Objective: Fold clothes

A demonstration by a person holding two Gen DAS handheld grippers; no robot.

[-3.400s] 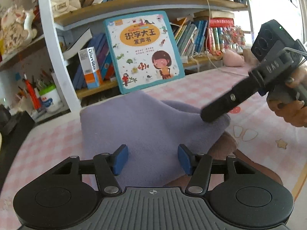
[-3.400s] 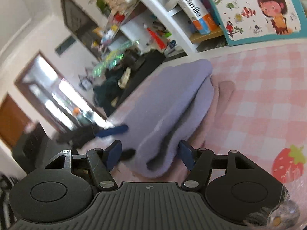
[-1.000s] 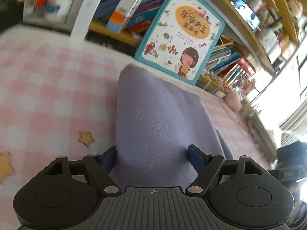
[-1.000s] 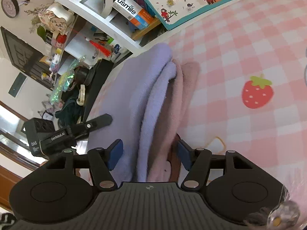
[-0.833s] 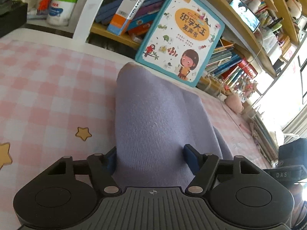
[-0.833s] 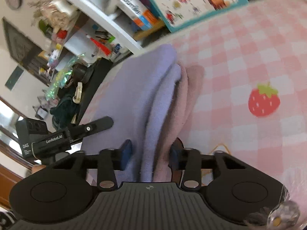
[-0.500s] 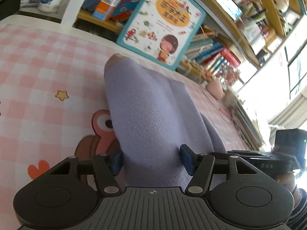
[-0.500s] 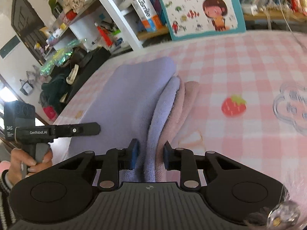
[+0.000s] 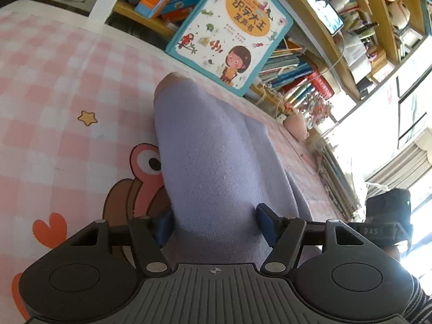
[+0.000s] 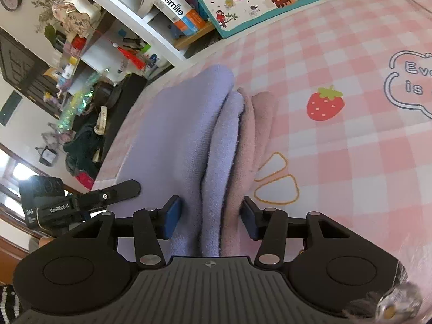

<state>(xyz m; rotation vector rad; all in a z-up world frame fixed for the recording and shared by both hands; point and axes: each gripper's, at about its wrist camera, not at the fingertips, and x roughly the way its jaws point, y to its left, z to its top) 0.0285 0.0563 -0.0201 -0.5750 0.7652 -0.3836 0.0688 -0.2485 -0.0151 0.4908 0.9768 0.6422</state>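
Folded lilac garment (image 9: 216, 156) over a pink layer (image 10: 259, 124), on checked worktop (image 10: 351, 140). Left claw (image 9: 214, 222) open wide, garment between fingers. Right claw (image 10: 209, 214) partly open, astride folded edges

Black hand-held gripper (image 9: 214, 225), blue pads (image 9: 266, 222), silver screws.
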